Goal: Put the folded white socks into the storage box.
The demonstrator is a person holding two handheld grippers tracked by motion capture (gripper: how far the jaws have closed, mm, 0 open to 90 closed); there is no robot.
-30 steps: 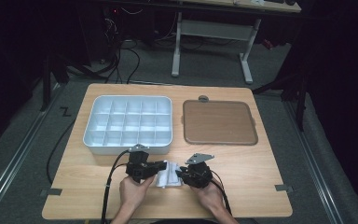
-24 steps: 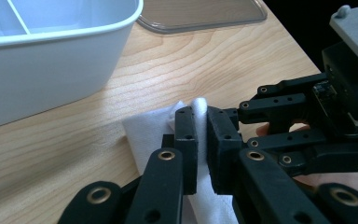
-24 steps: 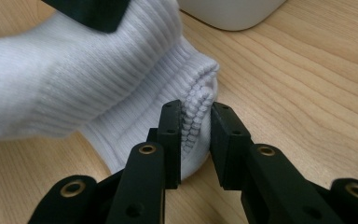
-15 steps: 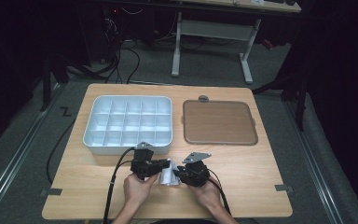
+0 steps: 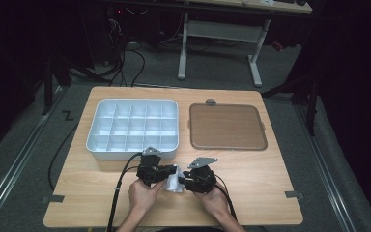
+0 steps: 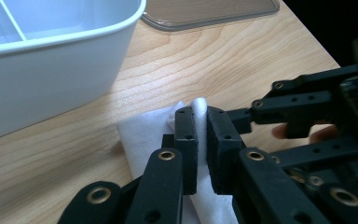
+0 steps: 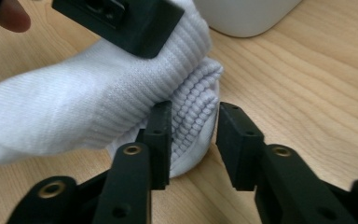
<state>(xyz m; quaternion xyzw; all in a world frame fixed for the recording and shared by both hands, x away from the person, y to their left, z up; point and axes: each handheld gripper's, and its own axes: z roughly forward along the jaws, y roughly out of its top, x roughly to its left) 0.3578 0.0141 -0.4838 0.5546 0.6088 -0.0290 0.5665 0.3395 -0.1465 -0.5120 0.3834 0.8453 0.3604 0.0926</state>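
Sock (image 5: 173, 181), white and ribbed, lies bunched on the table (image 5: 270, 179) near its front edge, between the two grippers and just in front of the tray (image 5: 133, 126). A second ago it looked flatter and wider between the hands; now it is gathered into a narrower lump and the hands sit closer together. The left gripper (image 6: 200, 122) is clenched on a fold of the sock, cloth pinched tight between its jaws. The right gripper (image 7: 193, 135) has just been opening: the ribbed cuff sits between its jaws, touching one, with a clear gap to the other, so it has let go. The brown lid (image 5: 227, 126) lies to the right of the tray, unmoved.
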